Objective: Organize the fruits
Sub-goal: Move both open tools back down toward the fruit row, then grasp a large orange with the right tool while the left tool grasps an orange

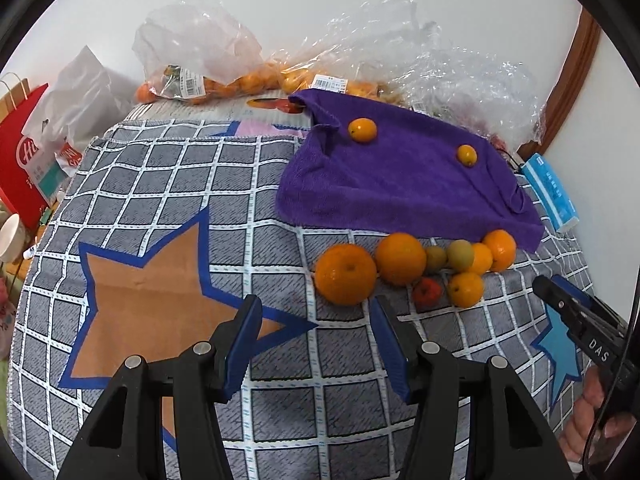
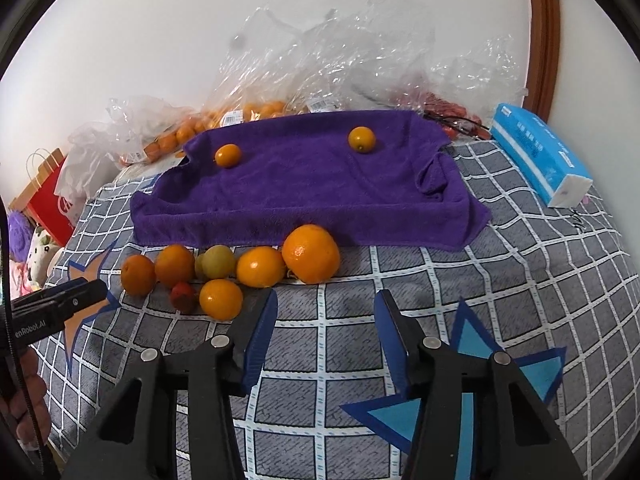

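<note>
Lying in a cluster beside the purple towel on the checked cloth, the fruits are faced by both hand-held grippers, left and right, each held open and empty.

The purple towel looks like matt, fuzzy cloth; the oranges have glossy, dimpled skin; the far bags are crinkly clear plastic.
</note>
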Tool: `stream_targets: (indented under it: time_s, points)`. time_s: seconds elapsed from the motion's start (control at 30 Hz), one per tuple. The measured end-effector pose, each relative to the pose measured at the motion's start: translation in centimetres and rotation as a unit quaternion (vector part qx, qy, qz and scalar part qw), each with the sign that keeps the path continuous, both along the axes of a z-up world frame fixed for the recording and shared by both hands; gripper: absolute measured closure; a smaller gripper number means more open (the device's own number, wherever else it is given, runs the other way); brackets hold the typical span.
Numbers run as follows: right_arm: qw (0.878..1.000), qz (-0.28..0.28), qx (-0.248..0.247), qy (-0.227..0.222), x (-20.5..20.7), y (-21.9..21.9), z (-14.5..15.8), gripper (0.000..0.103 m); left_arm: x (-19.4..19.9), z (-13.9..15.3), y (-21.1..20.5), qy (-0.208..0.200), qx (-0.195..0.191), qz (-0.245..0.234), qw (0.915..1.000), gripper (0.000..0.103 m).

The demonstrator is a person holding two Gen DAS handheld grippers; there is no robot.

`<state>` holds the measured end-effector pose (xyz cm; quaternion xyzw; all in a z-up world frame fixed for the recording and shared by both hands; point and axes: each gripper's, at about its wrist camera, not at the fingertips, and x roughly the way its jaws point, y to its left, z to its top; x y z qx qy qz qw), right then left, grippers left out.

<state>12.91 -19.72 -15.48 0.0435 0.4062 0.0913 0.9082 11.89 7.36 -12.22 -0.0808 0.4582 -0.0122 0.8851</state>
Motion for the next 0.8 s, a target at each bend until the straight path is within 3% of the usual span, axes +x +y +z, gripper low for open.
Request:
stream_targets:
  time_s: [0.23, 0.3, 0.8]
  points:
    - [1.000, 0.003, -0.003, 0.005, 1.3, 0.6, -0.7, 0.055, 0.4, -0.8, 1.1, 0.005, -0.012, 0.009, 0.9999, 0.049]
    - [1.000, 0.003, -0.003, 0.006, 1.7, 0.6, -0.8, 0.056, 0.6, -1.0, 1.1, -0.008, -0.005, 0.003, 0.9999, 0.049]
    - [0.999, 0.022, -0.024, 0.021, 5.1, 1.9, -3.1, 0.056, 2.6, -3.0, -0.7, 0.011, -0.006, -0.024, 0.9996, 0.049]
